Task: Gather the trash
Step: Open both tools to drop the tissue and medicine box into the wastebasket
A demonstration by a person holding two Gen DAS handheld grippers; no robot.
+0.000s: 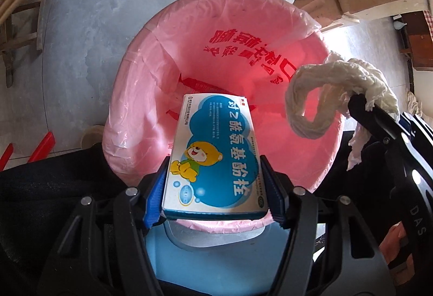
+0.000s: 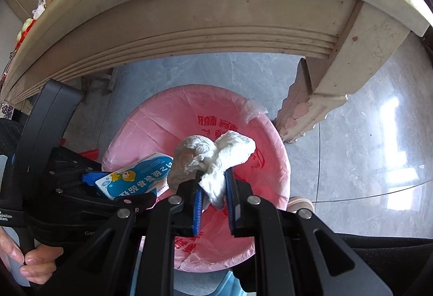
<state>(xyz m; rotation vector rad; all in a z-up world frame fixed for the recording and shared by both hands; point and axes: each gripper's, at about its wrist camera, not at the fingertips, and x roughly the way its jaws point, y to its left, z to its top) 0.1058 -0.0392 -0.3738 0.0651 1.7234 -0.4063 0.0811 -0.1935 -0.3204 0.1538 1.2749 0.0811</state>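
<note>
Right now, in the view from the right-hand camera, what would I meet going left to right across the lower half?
Bare hand → left tongs holding the blue medicine box → right tongs pinching the crumpled white tissue → pink-lined bin → shiny grey floor.

Black tongs (image 1: pixel 215 189) w/ blue ribbed pads (image 2: pixel 197 204), silver screws (white lettering), bare-skinned hand (image 2: pixel 32 260).

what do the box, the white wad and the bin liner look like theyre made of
Box: printed cardboard, slightly glossy, with crisp folded edges, held in the left tongs.
White wad: soft tissue or paper towel, matte, crumpled and torn at the edges, held in the right tongs.
Bin liner: thin pink plastic film, translucent, wrinkled and shiny, light glowing through it.
</note>
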